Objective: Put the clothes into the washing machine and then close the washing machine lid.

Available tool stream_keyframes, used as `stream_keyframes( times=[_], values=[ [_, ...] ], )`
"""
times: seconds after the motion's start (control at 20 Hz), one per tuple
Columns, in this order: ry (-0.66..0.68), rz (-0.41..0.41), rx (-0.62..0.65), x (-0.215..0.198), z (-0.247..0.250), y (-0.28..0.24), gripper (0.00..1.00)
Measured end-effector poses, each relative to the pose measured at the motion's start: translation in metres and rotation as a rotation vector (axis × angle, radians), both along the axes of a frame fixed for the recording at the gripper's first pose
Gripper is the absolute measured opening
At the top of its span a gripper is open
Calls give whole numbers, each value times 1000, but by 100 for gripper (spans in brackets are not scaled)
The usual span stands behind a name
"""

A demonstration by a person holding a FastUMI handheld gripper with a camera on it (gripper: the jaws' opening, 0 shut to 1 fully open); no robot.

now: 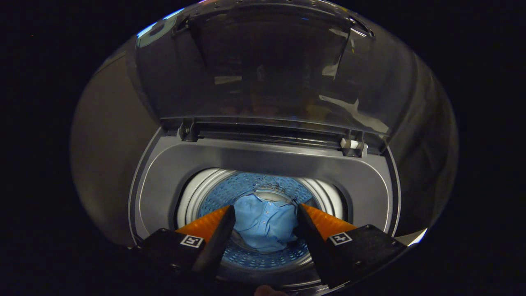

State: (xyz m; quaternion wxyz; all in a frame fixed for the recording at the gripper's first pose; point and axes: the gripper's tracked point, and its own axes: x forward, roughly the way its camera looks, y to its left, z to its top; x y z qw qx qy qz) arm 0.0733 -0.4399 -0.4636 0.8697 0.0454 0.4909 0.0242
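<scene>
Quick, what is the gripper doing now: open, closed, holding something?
Gripper: open, holding nothing; the shirt lies in the drum below, between its fingers.

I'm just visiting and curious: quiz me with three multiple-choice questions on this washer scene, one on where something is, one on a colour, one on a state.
1. Where is the shirt?
A. down in the drum
B. draped over the lid
C. on the floor

2. What colour is the shirt?
A. red
B. light blue
C. white

3. How does the washing machine lid stand?
A. shut flat
B. taken off
C. raised open

Answers:
1 A, it lies in the perforated drum, seen between the fingers.
2 B, the fabric is light blue.
3 C, the lid is tilted up behind the opening.
The gripper hangs open above the drum, holding nothing.
</scene>
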Motion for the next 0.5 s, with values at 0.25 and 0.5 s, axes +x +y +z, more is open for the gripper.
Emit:
stream_keyframes(
  times=[0.25,0.5],
  values=[
    [-51,-5,14,9,20,0,94],
    [-200,-57,0,27,69,-20,100]
  ],
)
